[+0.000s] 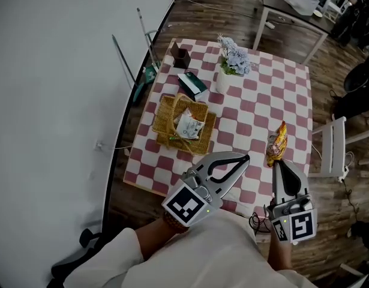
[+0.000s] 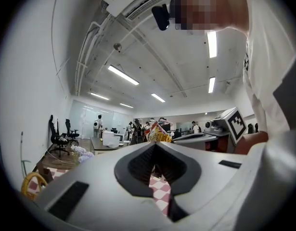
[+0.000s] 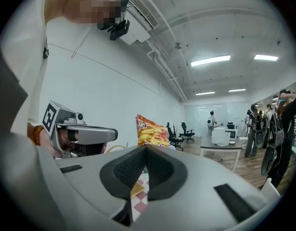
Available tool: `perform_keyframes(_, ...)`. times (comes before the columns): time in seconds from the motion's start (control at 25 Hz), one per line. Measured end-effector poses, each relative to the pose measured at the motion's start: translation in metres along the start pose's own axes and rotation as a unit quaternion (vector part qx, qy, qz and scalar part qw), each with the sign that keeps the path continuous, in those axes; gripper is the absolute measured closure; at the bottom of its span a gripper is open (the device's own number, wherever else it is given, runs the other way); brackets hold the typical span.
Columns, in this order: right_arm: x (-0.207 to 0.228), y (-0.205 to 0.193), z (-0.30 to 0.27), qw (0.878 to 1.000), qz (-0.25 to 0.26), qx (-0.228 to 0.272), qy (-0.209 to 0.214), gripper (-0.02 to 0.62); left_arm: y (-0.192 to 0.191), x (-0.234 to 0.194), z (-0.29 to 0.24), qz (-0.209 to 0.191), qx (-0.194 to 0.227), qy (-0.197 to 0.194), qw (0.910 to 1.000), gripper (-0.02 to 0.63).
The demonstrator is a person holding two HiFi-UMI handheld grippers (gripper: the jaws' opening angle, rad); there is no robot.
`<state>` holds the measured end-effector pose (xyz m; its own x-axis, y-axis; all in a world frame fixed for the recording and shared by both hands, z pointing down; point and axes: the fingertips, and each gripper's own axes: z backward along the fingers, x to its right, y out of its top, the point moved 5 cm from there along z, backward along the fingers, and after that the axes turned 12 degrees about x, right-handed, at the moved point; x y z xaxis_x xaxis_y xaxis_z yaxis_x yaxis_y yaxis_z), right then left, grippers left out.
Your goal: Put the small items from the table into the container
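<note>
Obs: right gripper (image 1: 275, 164) has its fingers clamped on the lower edge of a crinkled yellow-and-orange snack bag (image 1: 278, 143). The bag stands out past the fingertips, off the red-and-white checked surface (image 1: 262, 95). On the left gripper (image 1: 246, 157) the fingers are pressed together with nothing between them, and their tips are just left of the bag, not touching it. A woven straw basket (image 1: 164, 114) sits on the surface beyond and to the left of the left fingers — a white packet (image 1: 189, 126) lies inside it. Farther past the basket are a dark green box (image 1: 192, 84) and a white vase of pale flowers (image 1: 231, 62).
</note>
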<state>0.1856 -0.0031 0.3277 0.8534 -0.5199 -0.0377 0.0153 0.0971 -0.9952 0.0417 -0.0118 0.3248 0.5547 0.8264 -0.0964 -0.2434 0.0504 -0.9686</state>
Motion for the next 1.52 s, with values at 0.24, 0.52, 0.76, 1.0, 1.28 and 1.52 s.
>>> perform_keyframes(0.24,-0.008,0.007,0.001,1.000,0.004,0.006,0.010,0.574,0.007,0.001,0.006,-0.007,-0.001,0.009,0.9999,0.578)
perform_keyframes(0.52,-0.036,0.004,-0.018,0.998,-0.008,0.005,0.058,0.574,0.012,-0.007,0.034,-0.017,-0.010,0.044,0.9989,0.578)
perform_keyframes(0.76,-0.070,-0.003,-0.041,0.993,-0.023,0.002,0.118,0.574,0.019,-0.020,0.068,-0.024,-0.012,0.093,0.9953,0.578)
perform_keyframes(1.0,-0.094,-0.004,-0.058,0.988,-0.027,0.004,0.155,0.574,0.023,-0.027,0.094,-0.023,-0.017,0.130,0.9912,0.578)
perform_keyframes(1.28,-0.100,-0.023,-0.076,0.985,-0.012,-0.020,0.172,0.574,0.011,-0.040,0.100,-0.016,-0.021,0.141,0.9896,0.578)
perform_keyframes(1.52,-0.110,-0.057,-0.113,0.977,0.015,-0.050,0.204,0.574,-0.007,-0.065,0.105,-0.025,-0.035,0.149,0.9879,0.578)
